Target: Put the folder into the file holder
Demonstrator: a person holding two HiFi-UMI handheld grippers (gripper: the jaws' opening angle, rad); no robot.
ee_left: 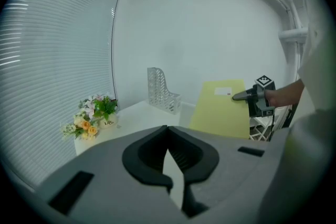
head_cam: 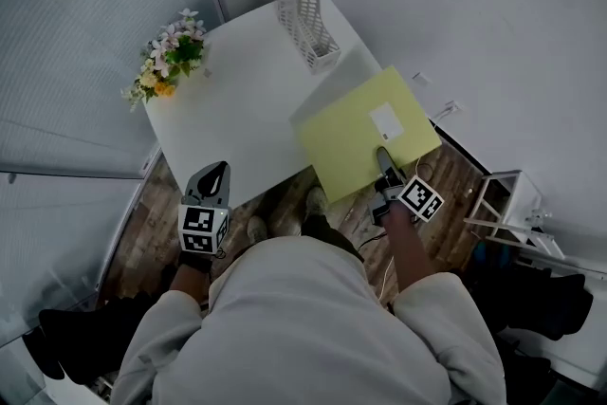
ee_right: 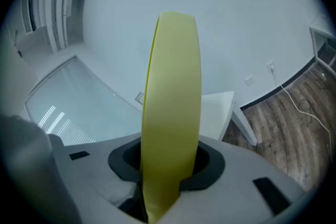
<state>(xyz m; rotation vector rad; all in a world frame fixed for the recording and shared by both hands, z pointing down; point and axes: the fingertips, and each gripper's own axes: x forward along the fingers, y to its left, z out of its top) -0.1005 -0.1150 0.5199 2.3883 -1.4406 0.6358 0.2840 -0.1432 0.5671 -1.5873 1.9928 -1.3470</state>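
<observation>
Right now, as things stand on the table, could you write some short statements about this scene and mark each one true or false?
1. The right gripper is shut on the yellow folder. True.
2. The folder already stands in the file holder. False: the right gripper holds it well apart from the holder, which looks empty.
3. The flowers sit at a corner of the table, on the left gripper's side. True.
4. The left gripper grips the file holder. False: it is at the table's near edge with nothing between its jaws.

Soft, even daylight; both gripper views bend and darken at edges.
</observation>
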